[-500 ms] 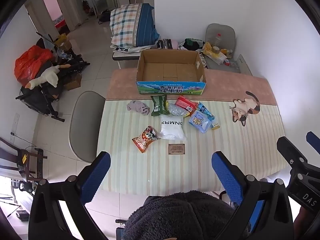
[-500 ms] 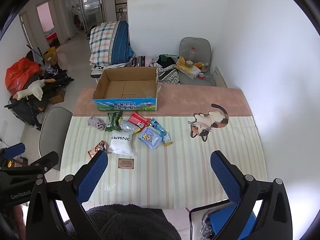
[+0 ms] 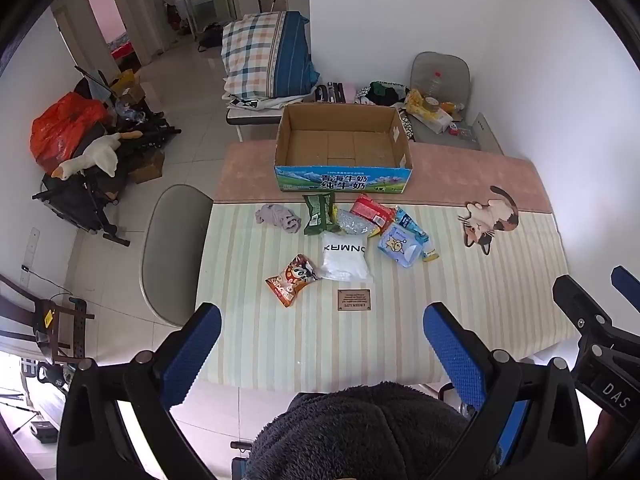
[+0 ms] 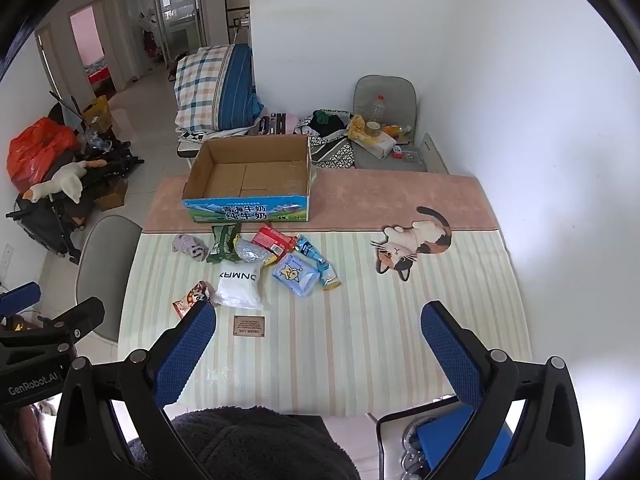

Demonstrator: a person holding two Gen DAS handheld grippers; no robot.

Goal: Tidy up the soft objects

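I am holding both tools released, left tool nearer: the orange snack packet is lying just ahead-left, long axis diagonal.

Two fisheye wrist views look steeply down from high above the near edge of a table, facing 12 o'clock. Both share the cardboard box; the right view sits farther toward 3 o'clock.

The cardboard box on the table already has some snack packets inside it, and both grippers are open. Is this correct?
Not quite. The cardboard box is empty, as the left wrist view shows; the snack packets lie on the table before it. Both grippers are open.
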